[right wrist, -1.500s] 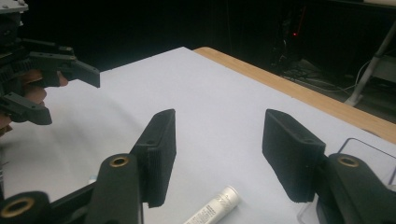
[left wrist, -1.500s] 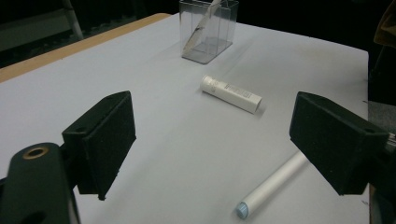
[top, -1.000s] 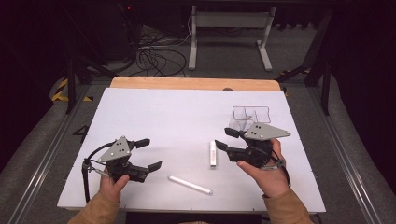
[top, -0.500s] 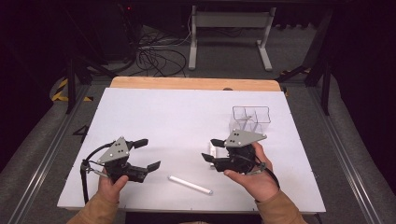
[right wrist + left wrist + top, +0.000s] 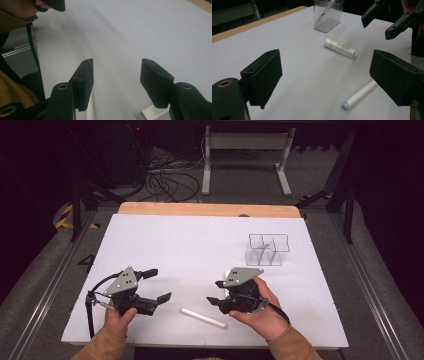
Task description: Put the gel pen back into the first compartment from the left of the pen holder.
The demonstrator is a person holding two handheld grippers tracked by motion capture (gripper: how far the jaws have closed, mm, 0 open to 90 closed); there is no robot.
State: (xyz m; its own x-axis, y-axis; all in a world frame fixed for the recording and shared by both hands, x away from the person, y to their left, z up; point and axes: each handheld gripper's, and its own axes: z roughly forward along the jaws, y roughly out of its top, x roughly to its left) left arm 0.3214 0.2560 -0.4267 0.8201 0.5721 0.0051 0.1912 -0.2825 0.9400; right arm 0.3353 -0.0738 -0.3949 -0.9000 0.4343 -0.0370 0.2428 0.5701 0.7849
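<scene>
Your left gripper (image 5: 152,285) rests at the near left of the table (image 5: 190,240), jaws spread wide and holding nothing; in the left gripper view the pads (image 5: 265,75) frame bare white surface, with the marker (image 5: 360,93) lying just inside the right-hand one, its pale blue end toward the camera. In the high view that marker (image 5: 203,318) lies near the front edge, between your two hands and touching neither gripper. Next comes the tube (image 5: 339,48), white, on its side, short of the box in the left gripper view; the right gripper (image 5: 216,291) hangs over that spot, jaws apart and empty, and its own view shows the tube's end (image 5: 153,111) peeking out low under the right-hand jaw, the marker (image 5: 89,106) a pale streak by the left-hand one. Far right, well apart from both, stands the clear box (image 5: 268,249), split into compartments, with one thin item leaning inside; I cannot tell what it is.

So I judge the sorting barely begun: one piece is in the box; the tube and marker are yet to be picked up and carried there; the tube looks the nearer grab.

The tube carries grey print along its side; it's too small to read; I see no other lettering.
</scene>
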